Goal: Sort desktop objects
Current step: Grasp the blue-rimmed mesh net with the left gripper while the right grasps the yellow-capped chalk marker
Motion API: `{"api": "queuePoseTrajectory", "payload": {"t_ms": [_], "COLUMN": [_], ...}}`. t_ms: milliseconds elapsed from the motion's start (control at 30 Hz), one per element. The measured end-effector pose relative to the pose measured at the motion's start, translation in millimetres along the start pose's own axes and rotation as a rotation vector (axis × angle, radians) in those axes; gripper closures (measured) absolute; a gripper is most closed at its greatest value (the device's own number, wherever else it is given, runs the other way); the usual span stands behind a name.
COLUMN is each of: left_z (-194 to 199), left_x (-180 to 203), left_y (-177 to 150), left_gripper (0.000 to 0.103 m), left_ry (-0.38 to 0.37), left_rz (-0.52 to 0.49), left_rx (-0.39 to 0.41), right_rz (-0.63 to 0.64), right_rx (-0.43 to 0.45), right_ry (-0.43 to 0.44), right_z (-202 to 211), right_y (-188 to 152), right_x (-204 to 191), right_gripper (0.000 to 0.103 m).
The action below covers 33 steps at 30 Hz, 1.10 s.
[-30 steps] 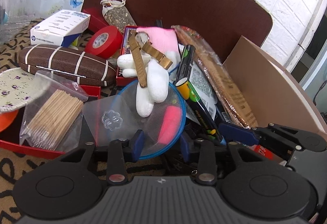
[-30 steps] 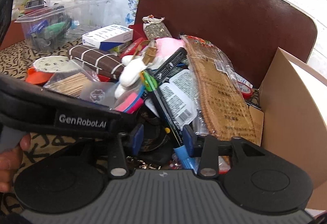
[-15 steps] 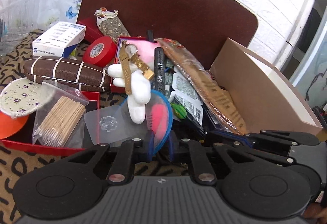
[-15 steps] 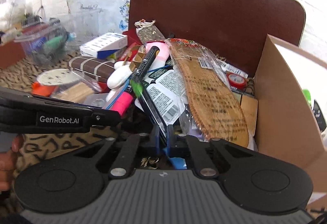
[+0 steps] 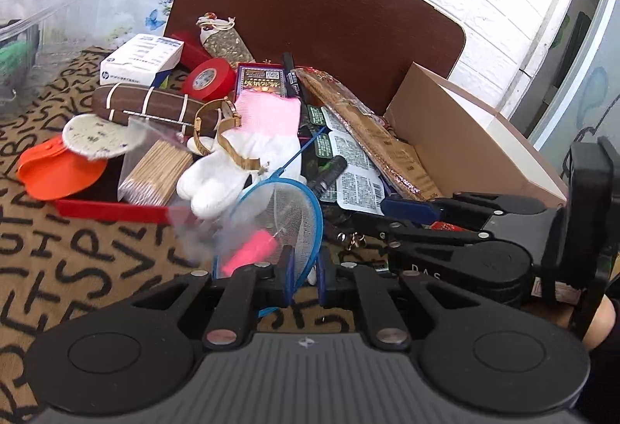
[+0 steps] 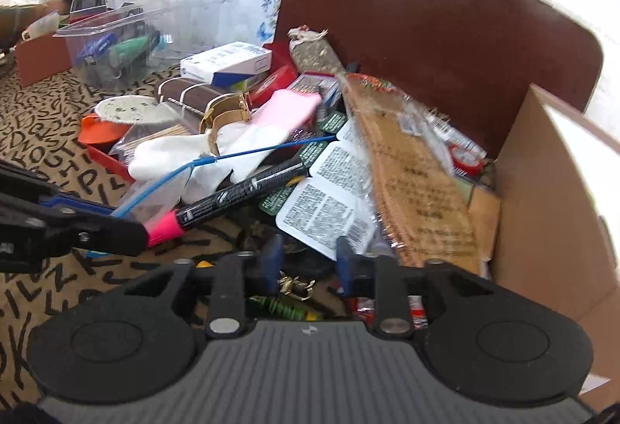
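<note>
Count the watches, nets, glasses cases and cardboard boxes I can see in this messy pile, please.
watch: 1
net: 1
glasses case: 1
cardboard box: 1
Total: 4

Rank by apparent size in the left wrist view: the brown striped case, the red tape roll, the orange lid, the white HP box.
1. Brown striped case.
2. Orange lid and white HP box look alike; the lid is partly covered.
3. Red tape roll, smallest.
</note>
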<state>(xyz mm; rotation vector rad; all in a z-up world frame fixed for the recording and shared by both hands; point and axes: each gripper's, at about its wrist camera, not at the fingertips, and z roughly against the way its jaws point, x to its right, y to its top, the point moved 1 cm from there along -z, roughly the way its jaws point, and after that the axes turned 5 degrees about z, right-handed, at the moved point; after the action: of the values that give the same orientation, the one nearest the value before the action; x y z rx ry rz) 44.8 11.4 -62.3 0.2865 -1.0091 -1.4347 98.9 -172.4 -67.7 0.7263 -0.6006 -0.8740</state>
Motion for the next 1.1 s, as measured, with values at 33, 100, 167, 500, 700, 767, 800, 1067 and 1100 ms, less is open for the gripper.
{"api": "queuePoseTrajectory", "payload": {"t_ms": [33, 100, 167, 500, 700, 767, 800, 1067, 1100], "left_z": [-0.4, -3.0, -5.4, -13.4, -14.3, -11.3, -9.4, 15.1, 15.5], "left_x": [-0.7, -1.2, -1.4, -5.6, -6.6, -1.6, 0.8, -4.1, -6.3], "left_y": [-0.7, -0.4, -0.1, -0.5, -3.4, -4.4, -5.3, -27.0, -28.8], "left_gripper": [0.092, 0.091, 0.09, 0.077, 0.084, 0.087, 0.088, 0.085, 0.081], "left_ry": [-0.001, -0.008, -0.014, -0.002, -0.017, -0.006, -0.006, -0.006, -0.003], "left_rz": [-0.002, -0.003, 0.002, 0.037, 0.05, 0.011, -0.006, -0.079, -0.066], "left_rx": [-0.001, -0.004, -0.008, -0.011, -0.035, -0.031, -0.032, -0.067, -0.067], "right_rz": [-0.002, 0.007, 0.038, 0.136, 0.135, 0.145, 0.147, 0.218, 0.216], "right_rx": [0.004, 0.013, 0.012, -0.084, -0.137, -0.16, -0.168, -0.174, -0.176], "right_ry": [0.009, 0.026, 0.045, 0.087, 0.097, 0.106, 0.115, 0.248, 0.251], "right_z": [1.1, 5.1, 10.5, 6.6, 13.7, 21.1, 24.8, 64.7, 65.2], "right_y": [-0.7, -2.1, -5.4, -33.1, -33.2, -34.3, -35.5, -47.5, -48.1], "right_x": [-1.0, -2.7, -4.2, -5.5, -15.2, -20.9, -23.0, -53.3, -54.5], "right_gripper": [0.073, 0.072, 0.072, 0.061, 0.067, 0.073, 0.076, 0.076, 0.075]}}
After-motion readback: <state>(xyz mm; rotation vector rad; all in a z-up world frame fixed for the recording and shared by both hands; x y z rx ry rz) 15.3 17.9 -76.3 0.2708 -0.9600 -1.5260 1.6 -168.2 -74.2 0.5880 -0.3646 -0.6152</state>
